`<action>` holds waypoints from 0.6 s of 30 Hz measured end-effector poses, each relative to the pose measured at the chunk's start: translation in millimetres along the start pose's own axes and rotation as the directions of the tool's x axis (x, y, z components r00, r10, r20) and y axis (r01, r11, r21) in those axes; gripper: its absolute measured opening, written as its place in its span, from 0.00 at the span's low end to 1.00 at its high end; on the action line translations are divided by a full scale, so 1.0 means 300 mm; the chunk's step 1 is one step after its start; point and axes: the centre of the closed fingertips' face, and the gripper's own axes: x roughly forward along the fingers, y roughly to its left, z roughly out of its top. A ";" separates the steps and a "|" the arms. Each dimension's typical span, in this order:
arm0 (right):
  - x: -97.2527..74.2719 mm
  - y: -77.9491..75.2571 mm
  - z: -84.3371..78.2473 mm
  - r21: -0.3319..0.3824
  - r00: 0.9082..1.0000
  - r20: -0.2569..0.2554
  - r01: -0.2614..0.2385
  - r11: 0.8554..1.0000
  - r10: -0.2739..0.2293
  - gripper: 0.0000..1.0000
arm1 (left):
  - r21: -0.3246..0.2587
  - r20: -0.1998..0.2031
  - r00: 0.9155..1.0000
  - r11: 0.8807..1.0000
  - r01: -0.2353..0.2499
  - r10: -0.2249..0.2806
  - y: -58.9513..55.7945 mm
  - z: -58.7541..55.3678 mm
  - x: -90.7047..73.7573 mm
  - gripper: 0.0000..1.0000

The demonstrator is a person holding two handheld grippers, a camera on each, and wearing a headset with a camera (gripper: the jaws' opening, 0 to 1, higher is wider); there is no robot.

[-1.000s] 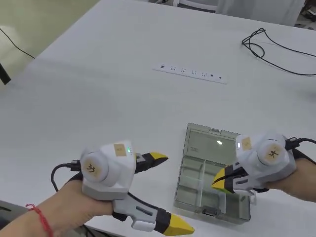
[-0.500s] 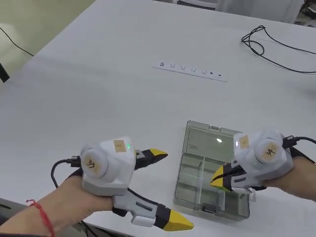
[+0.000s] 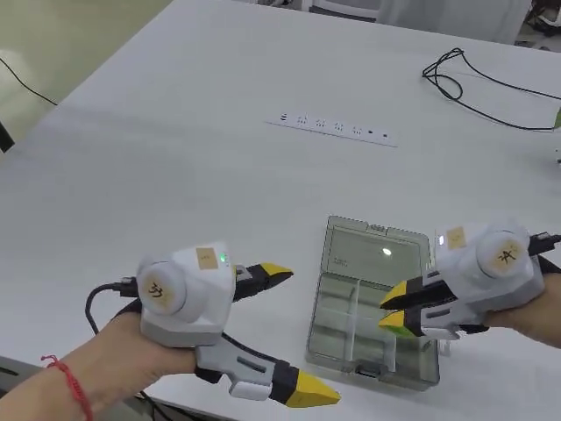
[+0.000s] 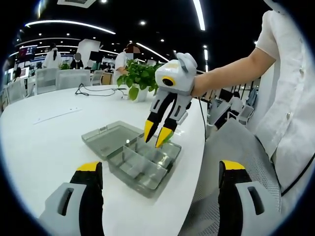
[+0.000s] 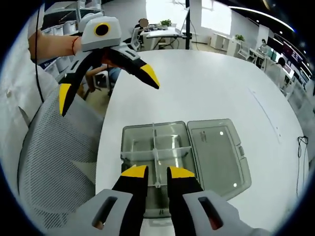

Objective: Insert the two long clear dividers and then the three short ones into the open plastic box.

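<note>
The clear grey plastic box (image 3: 337,351) lies open near the table's front edge, its lid (image 3: 372,254) folded flat away from me. Clear dividers (image 5: 154,147) stand crosswise inside the tray, one seen from above as a thin wall (image 3: 358,309). My right gripper (image 3: 390,313) hovers over the tray's right side, jaws a narrow gap apart, nothing visible between them (image 5: 157,172). My left gripper (image 3: 307,335) is spread wide open just left of the box, empty. From the left gripper view the right gripper (image 4: 155,135) points down at the box (image 4: 142,167).
A white power strip (image 3: 333,129) lies mid-table, and a coiled black cable (image 3: 456,83) at the far right. The table's front edge runs just below the box. A grey mesh chair (image 5: 54,162) stands beside the table.
The right gripper has drifted slightly right over the box and its tips, earlier together, now show a small gap. The left gripper has barely moved.
</note>
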 end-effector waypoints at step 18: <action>-0.187 0.007 -0.136 0.081 0.997 0.003 0.077 0.994 -0.077 0.36 | 0.009 -0.010 1.000 1.000 -0.001 0.001 -0.007 0.007 -0.008 1.00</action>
